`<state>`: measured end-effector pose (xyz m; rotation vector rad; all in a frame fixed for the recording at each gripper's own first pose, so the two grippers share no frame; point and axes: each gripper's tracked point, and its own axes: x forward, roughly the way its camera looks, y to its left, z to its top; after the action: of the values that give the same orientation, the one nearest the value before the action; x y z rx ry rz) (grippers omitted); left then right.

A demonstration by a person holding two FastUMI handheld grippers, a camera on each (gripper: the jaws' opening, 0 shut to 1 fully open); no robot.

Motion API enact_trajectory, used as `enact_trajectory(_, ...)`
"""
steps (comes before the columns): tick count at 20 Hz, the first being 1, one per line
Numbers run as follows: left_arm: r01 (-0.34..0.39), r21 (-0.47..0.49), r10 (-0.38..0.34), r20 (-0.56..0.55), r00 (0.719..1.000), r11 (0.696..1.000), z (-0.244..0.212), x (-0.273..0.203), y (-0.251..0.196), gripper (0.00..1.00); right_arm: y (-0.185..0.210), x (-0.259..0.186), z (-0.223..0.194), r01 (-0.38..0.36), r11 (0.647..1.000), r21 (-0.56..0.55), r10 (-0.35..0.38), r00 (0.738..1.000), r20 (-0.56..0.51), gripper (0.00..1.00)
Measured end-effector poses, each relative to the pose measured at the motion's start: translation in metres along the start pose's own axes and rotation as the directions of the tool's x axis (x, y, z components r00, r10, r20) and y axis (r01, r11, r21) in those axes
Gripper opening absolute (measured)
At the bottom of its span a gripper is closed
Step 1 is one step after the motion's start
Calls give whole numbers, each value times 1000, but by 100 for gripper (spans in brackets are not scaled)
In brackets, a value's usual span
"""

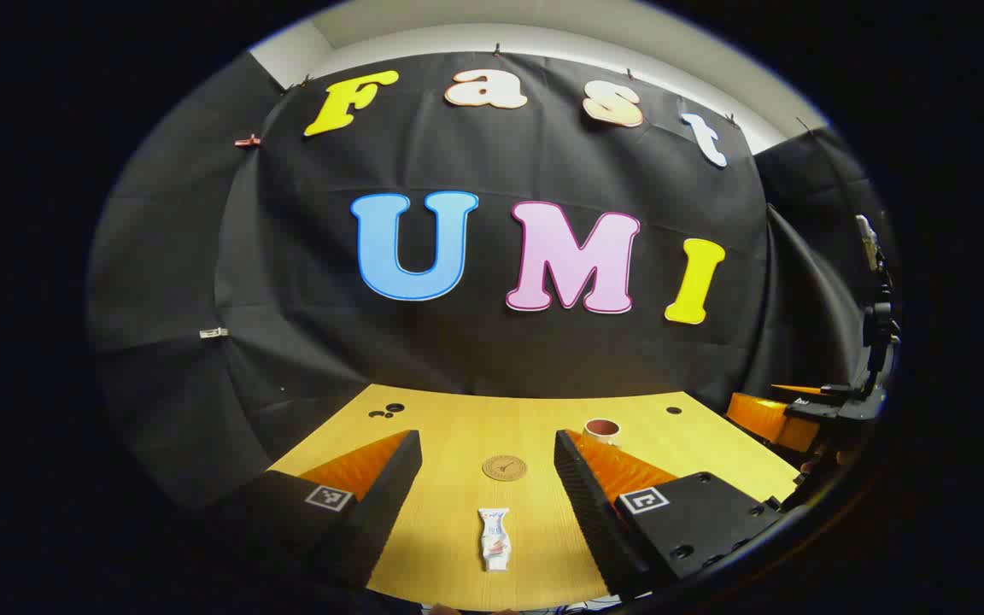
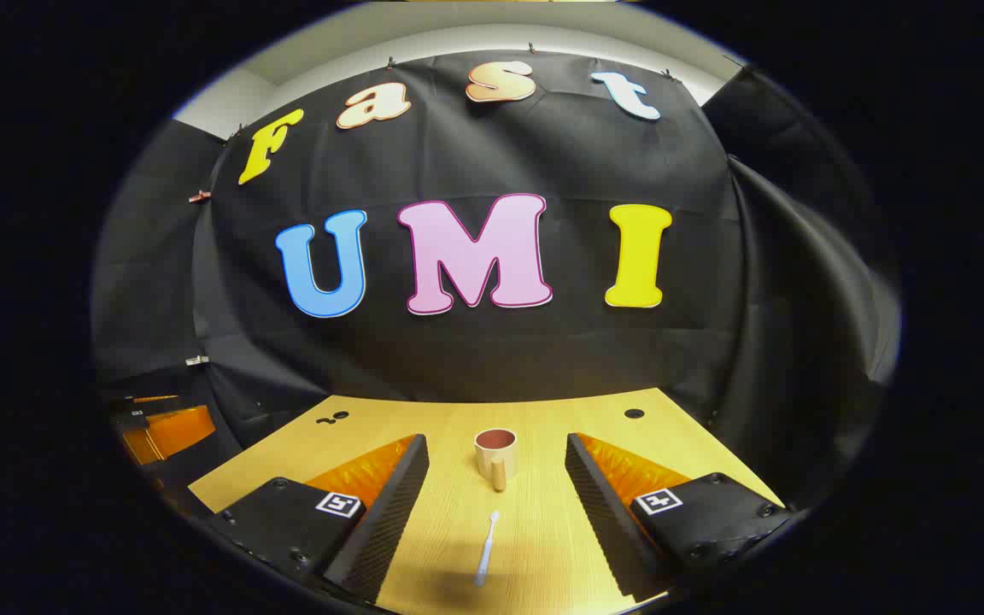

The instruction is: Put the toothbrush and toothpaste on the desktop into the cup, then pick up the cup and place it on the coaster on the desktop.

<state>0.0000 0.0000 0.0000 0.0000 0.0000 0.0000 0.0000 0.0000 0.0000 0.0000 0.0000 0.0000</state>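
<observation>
Both wide open, empty: left gripper [image 1: 485,478] over white toothpaste tube [image 1: 494,538], round cork coaster [image 1: 505,468] at twelve o'clock. Right gripper [image 2: 496,483] over white toothbrush [image 2: 486,548], beige handled cup [image 2: 494,453] at twelve on wooden desktop [image 2: 535,547].

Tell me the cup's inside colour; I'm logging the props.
Reddish-brown inside the cream cup, clearest in the right gripper view.

toothpaste [image 1: 494,538], toothbrush [image 2: 486,547] flat on desktop [image 2: 535,547]

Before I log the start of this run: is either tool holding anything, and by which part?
Nothing is held. The left tool is open above the toothpaste; the right tool is open above the toothbrush.
</observation>
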Motion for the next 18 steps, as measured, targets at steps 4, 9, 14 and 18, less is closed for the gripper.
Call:
enact_trajectory(4, 11, 0, -11, -12, 1000, 1000, -2, 8, -7, 98, -7, 5, -9, -3, 1000, 2, 3, 1000, -30, 99)
enact_trajectory(9, 14, 12, -14, -30, 999, 1000, -11, 9, -11, 97, -10, 7, -18, -11, 1000, -2, 11, 998, -59, 99)
enact_trajectory(14, 9, 15, -9, -45, 999, 1000, -19, 10, -10, 97, -12, 8, -29, -15, 1000, 3, 15, 996, -92, 99)
enact_trajectory(18, 7, 5, -6, -61, 998, 1000, -24, 13, -11, 98, -14, 10, -32, -13, 1000, 15, 14, 994, -107, 99)
